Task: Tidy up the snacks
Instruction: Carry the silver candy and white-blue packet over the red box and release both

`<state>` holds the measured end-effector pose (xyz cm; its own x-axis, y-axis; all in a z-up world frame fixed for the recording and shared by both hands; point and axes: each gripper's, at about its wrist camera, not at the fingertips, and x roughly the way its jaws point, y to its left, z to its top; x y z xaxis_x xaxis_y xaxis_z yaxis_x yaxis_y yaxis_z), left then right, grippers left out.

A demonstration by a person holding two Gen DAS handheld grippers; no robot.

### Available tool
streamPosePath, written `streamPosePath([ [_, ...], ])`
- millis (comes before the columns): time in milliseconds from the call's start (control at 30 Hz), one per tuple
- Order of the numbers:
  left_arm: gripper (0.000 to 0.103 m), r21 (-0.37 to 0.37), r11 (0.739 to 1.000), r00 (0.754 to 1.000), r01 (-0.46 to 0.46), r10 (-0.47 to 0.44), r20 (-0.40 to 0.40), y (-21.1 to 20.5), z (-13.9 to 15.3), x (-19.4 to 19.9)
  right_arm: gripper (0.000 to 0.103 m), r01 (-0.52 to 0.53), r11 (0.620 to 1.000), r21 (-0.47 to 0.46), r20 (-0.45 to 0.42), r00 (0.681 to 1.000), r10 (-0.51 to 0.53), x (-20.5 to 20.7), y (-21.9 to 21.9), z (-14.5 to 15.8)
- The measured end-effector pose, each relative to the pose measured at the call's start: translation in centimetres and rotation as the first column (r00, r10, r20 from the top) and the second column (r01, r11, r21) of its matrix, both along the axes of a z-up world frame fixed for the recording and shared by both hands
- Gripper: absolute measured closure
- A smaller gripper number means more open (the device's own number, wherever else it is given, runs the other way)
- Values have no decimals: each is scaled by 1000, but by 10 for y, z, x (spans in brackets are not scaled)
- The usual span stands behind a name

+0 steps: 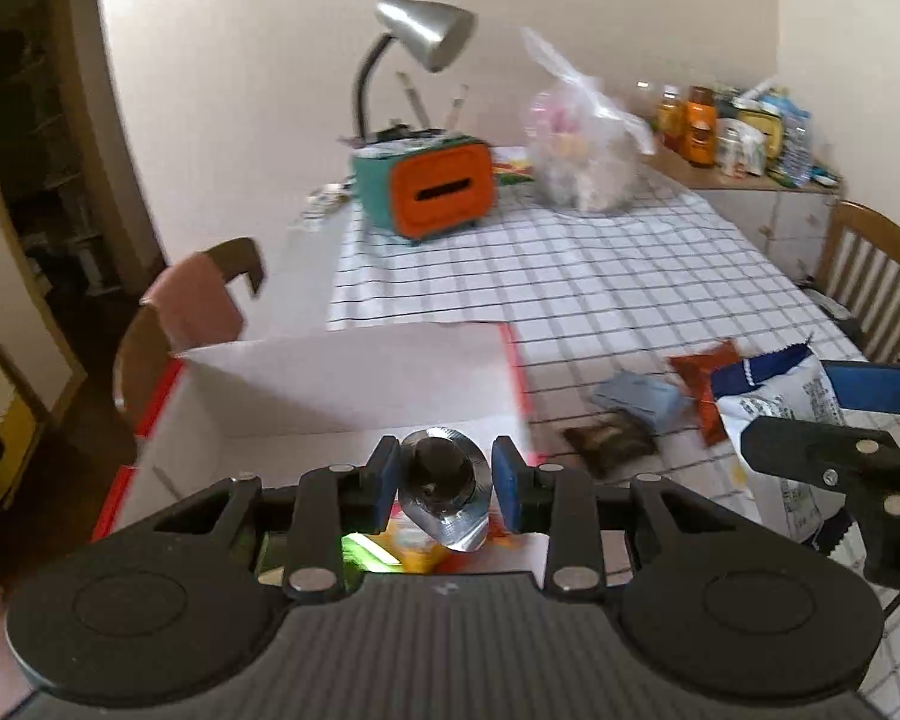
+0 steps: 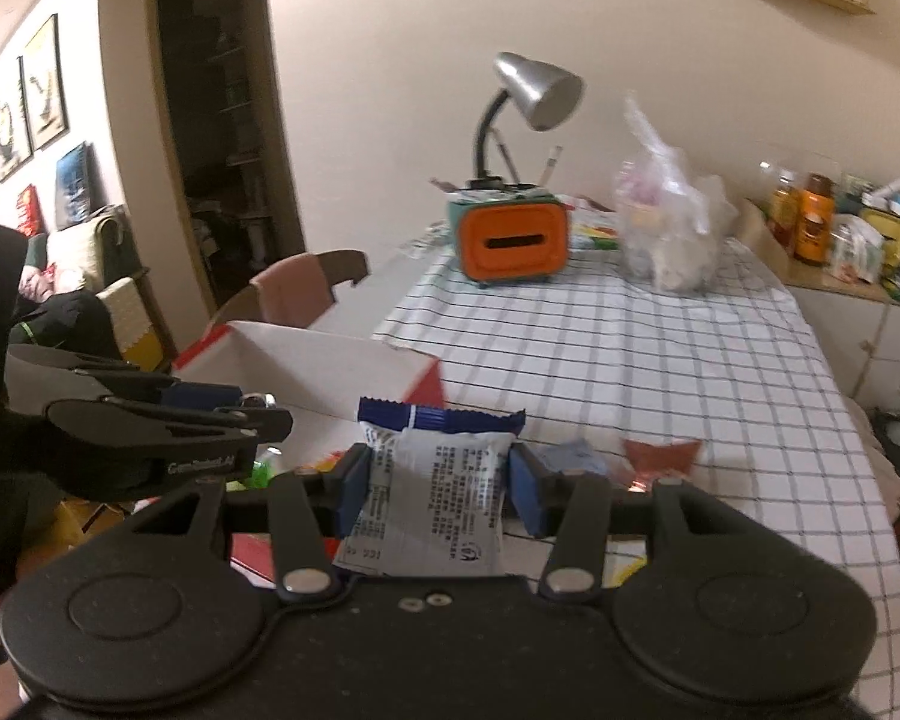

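A: What covers the worktop (image 2: 660, 360)?
B: A white black-checked cloth, with a silver gooseneck lamp (image 2: 534, 90) by the cream wall (a dark doorway left).
A: The jaws?
B: The left gripper (image 1: 444, 483) clamps a silvery foil pouch (image 1: 444, 480) above the white cardboard box (image 1: 354, 378); the right gripper (image 2: 438, 483) clamps a white-and-blue snack packet (image 2: 438, 480).

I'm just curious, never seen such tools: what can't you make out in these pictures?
- Left view: the white box's contents, hidden by the left gripper.
- Right view: print on the blue-and-white packet, too small.
- Both views: clear bag's contents, blurred.
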<state>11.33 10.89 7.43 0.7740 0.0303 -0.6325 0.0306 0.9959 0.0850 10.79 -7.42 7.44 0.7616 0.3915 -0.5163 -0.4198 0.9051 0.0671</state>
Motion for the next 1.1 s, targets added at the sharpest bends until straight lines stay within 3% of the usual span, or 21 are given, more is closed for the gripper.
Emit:
streamPosePath([
  [233,71,-7,996,996,-91,91,-3,60,-3,8,56,-58,997,-46,-7,998,58,19,60,-2],
  [567,71,15,981,978,-195,196,-72,129,-29,29,56,-90,989,-117,-53,995,84,48,124,-27],
  [1100,71,98,985,976,-139,153,-157,128,-64,60,56,-48,974,-221,-155,988,13,104,171,-75],
])
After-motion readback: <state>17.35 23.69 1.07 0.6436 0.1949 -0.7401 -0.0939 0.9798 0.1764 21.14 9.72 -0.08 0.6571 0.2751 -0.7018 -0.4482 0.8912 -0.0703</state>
